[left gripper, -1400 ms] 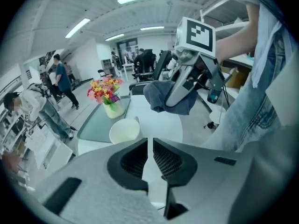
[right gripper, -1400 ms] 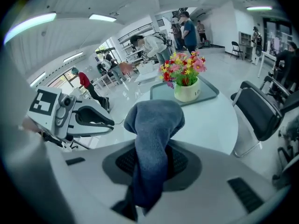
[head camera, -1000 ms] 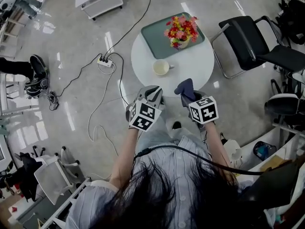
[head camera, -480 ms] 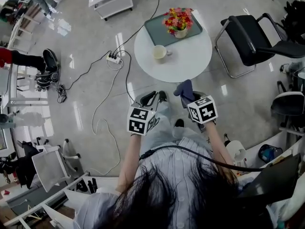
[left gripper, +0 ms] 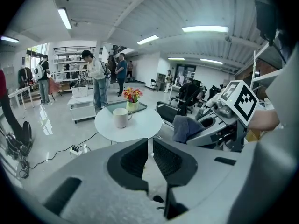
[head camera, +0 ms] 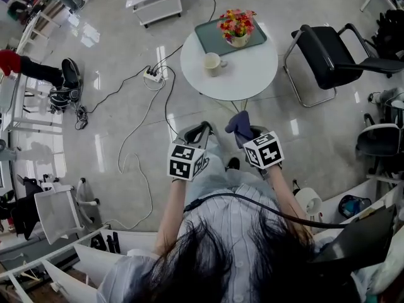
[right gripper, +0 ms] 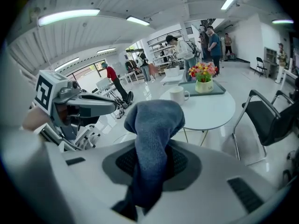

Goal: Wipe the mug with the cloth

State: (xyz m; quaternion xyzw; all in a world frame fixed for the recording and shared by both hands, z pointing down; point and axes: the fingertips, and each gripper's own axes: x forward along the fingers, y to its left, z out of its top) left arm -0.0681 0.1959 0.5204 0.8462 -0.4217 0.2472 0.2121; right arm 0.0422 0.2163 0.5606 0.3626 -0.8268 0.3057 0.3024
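While a white power strip point(head camera: 151, 76) and cables trail over the glossy floor at left, the left gripper point(head camera: 199, 130) holds its jaws pressed together, empty. Beyond open floor, the white ceramic mug point(head camera: 213, 62) stands near the left edge of the round white table point(head camera: 252, 79). The right gripper point(right gripper: 152, 164) pinches a soft blue-grey cloth point(right gripper: 154, 122); a black chair point(head camera: 328, 52) flanks the table.

hair point(head camera: 214, 264): long, dark, loose
shirt point(head camera: 233, 216): pale blue-grey, thin stripes
sleeves point(head camera: 123, 270): short, same striped cloth
cable point(head camera: 265, 206): thin, black, curves across the shirt
left tongs point(head camera: 201, 129): grey plastic shell, black ribbed pads point(left gripper: 169, 158)
right tongs point(head camera: 247, 131): same grey shell, black ribbed lining
left cube point(head camera: 185, 161): white, black square markers
right cube point(head camera: 264, 150): white, black square markers
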